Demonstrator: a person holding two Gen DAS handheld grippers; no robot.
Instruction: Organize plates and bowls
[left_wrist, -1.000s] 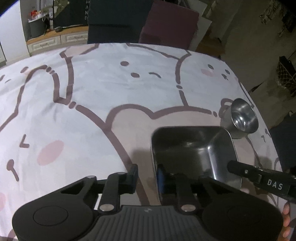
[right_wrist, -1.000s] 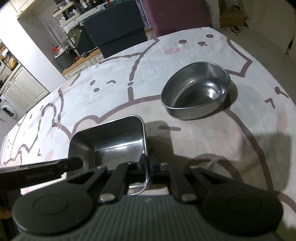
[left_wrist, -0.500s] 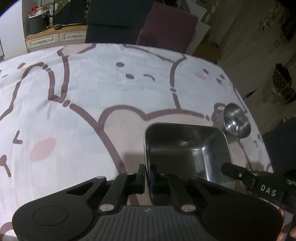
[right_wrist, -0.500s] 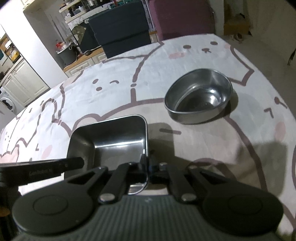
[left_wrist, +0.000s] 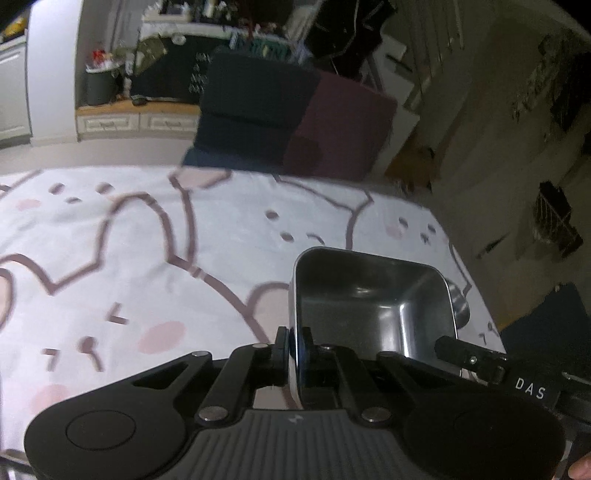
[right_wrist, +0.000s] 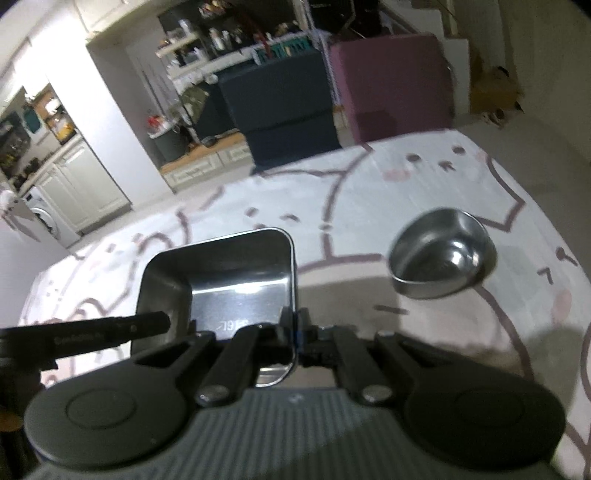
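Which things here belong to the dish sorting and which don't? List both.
Belongs to the job:
- square steel tray, gripped on opposite rims by the left tool and right tool
- round steel bowl, on the cartoon tablecloth

Just lying about:
- navy box
- maroon box
- washing machine

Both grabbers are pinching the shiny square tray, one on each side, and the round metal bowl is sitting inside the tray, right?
Almost. The left gripper and the right gripper do each pinch a wall of the square tray. But the round bowl is not inside it. The right wrist view shows the bowl apart from the tray, on the tablecloth to its right.
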